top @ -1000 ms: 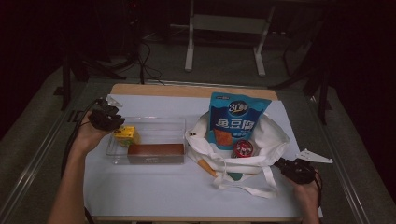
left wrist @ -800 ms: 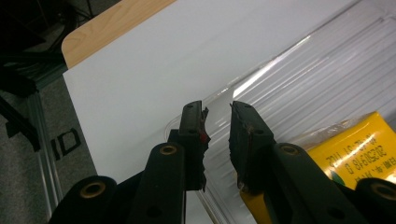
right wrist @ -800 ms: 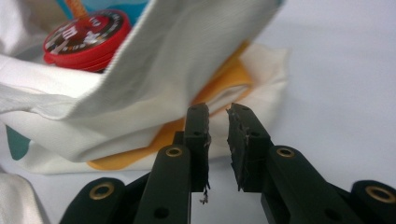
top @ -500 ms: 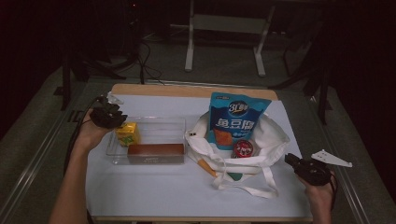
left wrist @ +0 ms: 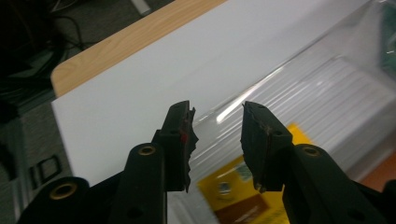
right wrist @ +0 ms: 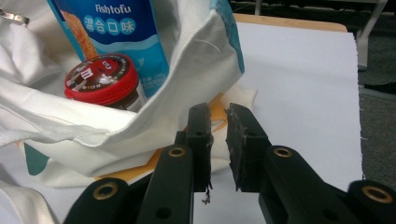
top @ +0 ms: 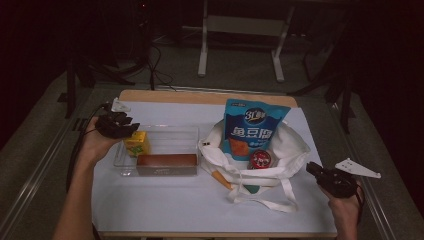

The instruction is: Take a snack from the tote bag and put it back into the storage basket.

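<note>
A clear plastic box (top: pixel 185 135) holds a yellow carton (top: pixel 137 143) and a brown pack (top: pixel 167 161). My left gripper (top: pixel 129 130) hovers at the box's left end, just above the yellow carton (left wrist: pixel 254 198). Its jaws (left wrist: pixel 217 135) stand open with nothing between them. A white tote bag (top: pixel 290 145) holds a blue snack pouch (top: pixel 255 125) and a red-lidded jar (top: pixel 260 159). My right gripper (top: pixel 311 169) hangs to the right of the bag. In the right gripper view the gripper (right wrist: pixel 219 123) has a narrow gap between its jaws and holds nothing, close to the bag's cloth wall (right wrist: pixel 187 84).
White paper (top: pixel 160 205) covers the wooden table (top: pixel 200 96). The bag's straps (top: pixel 265 202) trail toward the front edge. The table's right edge lies close to my right hand. Dark floor and a metal stand (top: pixel 240 45) lie beyond the table.
My right gripper has drawn back to the right, away from the bag toward the table's right edge. The left gripper has barely moved.
</note>
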Tool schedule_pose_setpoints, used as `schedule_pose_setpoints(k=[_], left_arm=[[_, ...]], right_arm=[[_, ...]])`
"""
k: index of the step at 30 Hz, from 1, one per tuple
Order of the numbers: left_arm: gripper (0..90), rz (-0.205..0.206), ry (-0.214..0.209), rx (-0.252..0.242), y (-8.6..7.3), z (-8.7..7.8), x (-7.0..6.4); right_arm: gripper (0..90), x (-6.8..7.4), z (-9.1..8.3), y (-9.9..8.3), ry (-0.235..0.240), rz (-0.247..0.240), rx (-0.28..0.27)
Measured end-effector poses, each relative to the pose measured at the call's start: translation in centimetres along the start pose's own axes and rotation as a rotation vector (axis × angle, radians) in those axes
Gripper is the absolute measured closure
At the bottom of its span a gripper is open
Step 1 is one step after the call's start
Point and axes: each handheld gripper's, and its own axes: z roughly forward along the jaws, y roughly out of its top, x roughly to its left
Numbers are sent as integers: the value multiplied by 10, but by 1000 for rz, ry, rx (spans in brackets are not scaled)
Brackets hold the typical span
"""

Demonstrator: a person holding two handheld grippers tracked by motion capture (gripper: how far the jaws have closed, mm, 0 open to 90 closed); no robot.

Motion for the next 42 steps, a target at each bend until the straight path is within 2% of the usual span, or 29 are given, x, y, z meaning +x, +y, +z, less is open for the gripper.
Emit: schedule_pose_setpoints(k=[6,14,20,22,28,29,30,32,35,36,37,42], left_arm=[[550,20,-33,-12,3,-1,-12],[500,10,-87,-53,7,-4,-22],[475,21,-123,-76,8,-6,-30],[457,45,-115,-77,8,-8,-35],[427,69,-128,-108,7,-11,-49],[426,75,-142,-111,8,-11,-51],[425,85,-135,-117,8,-11,-53],[406,94,-165,-118,8,-12,-57],[391,100,-165,-123,8,-12,-60],[391,111,-185,-126,7,-10,-65],[366,114,-183,-118,7,-9,-67],[357,119,-201,-111,4,-5,-74]], right_arm=[[805,6,-7,9,-4,-21,-18],[809,14,-12,22,7,-55,-42],[808,20,-8,30,24,-77,-44],[808,22,-6,32,27,-85,-45],[807,27,-3,40,39,-105,-50],[806,27,-3,41,42,-110,-55],[806,29,-3,43,42,-113,-57],[803,31,-2,46,49,-122,-66],[800,34,1,49,55,-133,-55],[799,34,1,49,55,-133,-55],[790,35,9,53,65,-140,-43],[767,38,15,58,74,-151,-28]])
